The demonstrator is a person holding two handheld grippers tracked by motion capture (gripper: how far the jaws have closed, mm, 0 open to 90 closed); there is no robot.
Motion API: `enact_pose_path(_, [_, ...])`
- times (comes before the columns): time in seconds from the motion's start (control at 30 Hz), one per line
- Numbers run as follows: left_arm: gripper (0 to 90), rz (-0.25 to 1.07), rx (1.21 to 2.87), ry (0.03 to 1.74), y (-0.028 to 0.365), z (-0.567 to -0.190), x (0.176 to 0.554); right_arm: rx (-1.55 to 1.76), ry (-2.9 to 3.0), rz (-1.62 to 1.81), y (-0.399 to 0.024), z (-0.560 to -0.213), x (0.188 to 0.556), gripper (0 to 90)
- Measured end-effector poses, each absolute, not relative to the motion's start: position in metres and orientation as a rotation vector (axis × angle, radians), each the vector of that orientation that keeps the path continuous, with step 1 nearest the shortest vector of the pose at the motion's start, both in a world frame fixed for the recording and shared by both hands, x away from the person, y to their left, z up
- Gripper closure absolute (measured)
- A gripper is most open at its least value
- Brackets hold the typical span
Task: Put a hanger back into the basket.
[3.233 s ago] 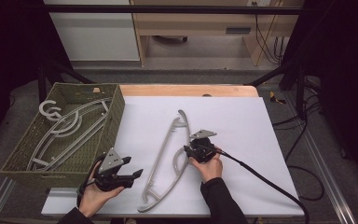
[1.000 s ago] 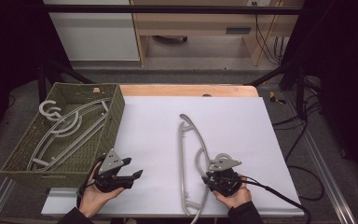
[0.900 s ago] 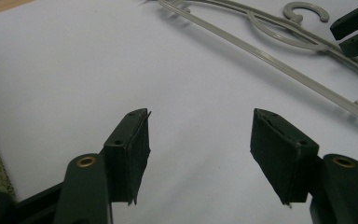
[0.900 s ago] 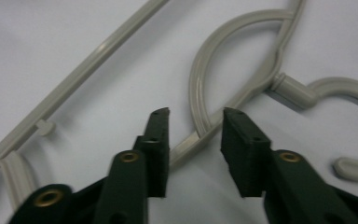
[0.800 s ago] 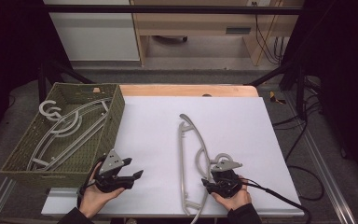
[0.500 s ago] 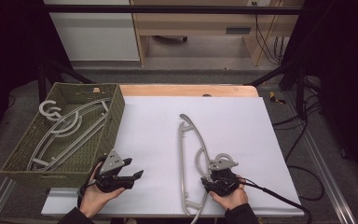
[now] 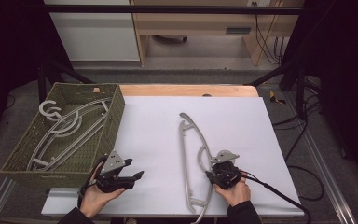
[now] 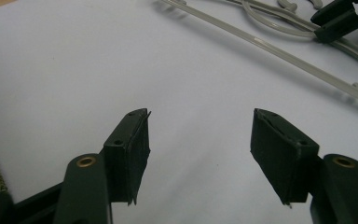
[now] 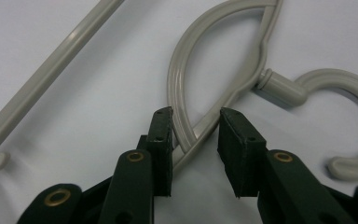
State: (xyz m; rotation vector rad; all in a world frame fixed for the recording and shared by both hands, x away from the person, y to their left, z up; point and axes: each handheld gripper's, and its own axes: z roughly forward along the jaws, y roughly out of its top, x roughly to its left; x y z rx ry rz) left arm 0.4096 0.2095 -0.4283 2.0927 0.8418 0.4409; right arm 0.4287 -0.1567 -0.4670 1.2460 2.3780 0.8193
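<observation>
Working on a grey hanger (image 7: 184, 163). Lying flat on the white sheet (image 7: 261, 121), toward the front edge, well apart from the green basket (image 7: 119, 105) over at the left.

Reaching for it with the right gripper (image 7: 210, 173), down low on the sheet, close to the hook (image 9: 349, 84). Seen up close in the right gripper view (image 9: 196, 116): spread just a little, with the hanger's thin curved bar in between. Just been closing in on that bar. One pad (image 9: 163, 135) touching the bar or very nearly so, with a small gap showing at the other pad. Not pinching yet, so no real hold so far.

Keeping the left gripper (image 7: 135, 169) near the front corner of the basket, low over bare sheet. Spread wide open (image 8: 200, 121), with nothing in between.

Already in the basket: more grey hangers (image 7: 60, 126), maybe two, lying on top of each other. Hard to count.

So, at a guess, part of the job done, with those hangers put away. Left to do: squeeze the bar tight, lift the hanger up, carry it across to the basket and let it go inside. No other hanger waiting on the sheet, so probably the last one.
</observation>
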Motion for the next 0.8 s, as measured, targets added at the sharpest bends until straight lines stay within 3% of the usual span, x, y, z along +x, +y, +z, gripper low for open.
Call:
enact_pose_path(0.27, [37.1,0.44,2.096,0.84,0.21,-0.429,0.41,1.3,2.316,0.81,-0.17,-0.466,0.442,69.8])
enact_pose_path(0.47, [37.0,0.436,2.101,0.839,0.209,-0.43,0.409,1.328,2.327,0.804,-0.169,-0.47,0.431,61.3])
enact_pose_path(0.8, [37.1,0.435,2.102,0.838,0.208,-0.431,0.409,1.464,2.277,0.743,-0.167,-0.466,0.43,69.7])
